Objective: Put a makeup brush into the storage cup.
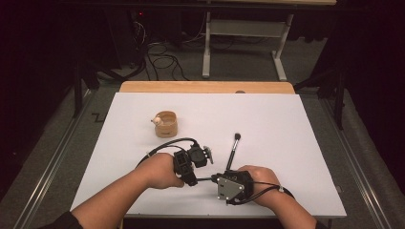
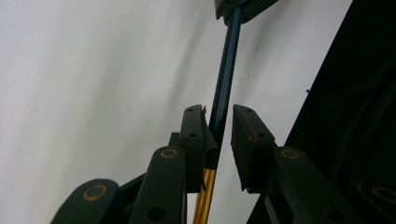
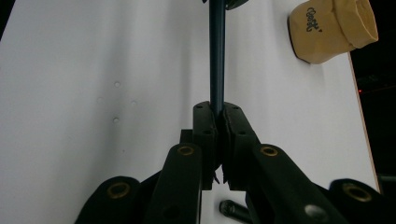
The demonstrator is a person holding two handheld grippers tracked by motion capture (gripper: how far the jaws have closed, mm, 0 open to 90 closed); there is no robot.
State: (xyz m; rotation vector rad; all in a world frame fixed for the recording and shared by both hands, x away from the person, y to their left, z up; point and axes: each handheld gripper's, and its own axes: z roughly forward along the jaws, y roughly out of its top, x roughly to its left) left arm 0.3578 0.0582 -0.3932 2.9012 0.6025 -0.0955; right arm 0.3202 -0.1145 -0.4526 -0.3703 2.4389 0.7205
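Right tongs [image 3: 218,116] clamp the blue rod [image 3: 217,56] near the counter's [image 1: 296,143] front edge; left tongs [image 2: 219,135] stand slightly parted around it. Open counter beyond; rod's far end is cut off.

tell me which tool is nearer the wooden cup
Left. The left tool sits just below the wooden cup; the right tool, clamped on the thin brush handle, is further toward the near right.
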